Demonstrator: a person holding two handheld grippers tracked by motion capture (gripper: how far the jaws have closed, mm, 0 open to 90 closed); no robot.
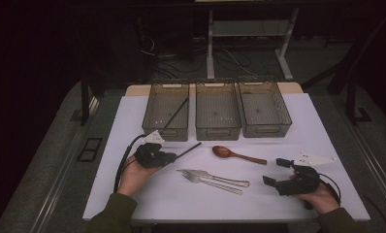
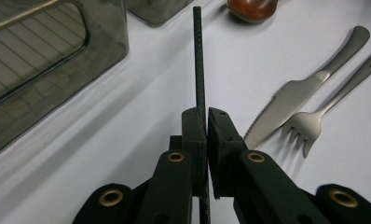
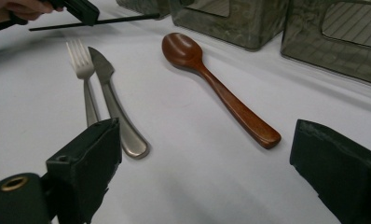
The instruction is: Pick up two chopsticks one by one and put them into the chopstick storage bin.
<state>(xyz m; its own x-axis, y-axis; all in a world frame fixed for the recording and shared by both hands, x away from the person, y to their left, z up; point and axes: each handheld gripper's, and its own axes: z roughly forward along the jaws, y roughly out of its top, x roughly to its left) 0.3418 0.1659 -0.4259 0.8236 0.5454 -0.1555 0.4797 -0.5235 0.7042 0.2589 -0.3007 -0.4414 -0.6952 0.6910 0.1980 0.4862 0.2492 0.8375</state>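
The left gripper [image 2: 207, 114] clamps a black chopstick [image 2: 198, 60] near the left bin [image 1: 166, 109]; the right gripper [image 3: 202, 154] gapes wide, empty.

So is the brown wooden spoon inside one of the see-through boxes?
No, the brown wooden spoon lies on the white table in front of the three see-through plastic boxes, next to the metal fork.

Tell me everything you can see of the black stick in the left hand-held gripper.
The black stick is thin, straight and dark, with a fine woven texture, like a chopstick. The left hand-held gripper is shut on it partway along, its pads pressing both sides. It juts forward past the jaws, roughly level, just above the white table, pointing toward the wooden spoon, without touching it.
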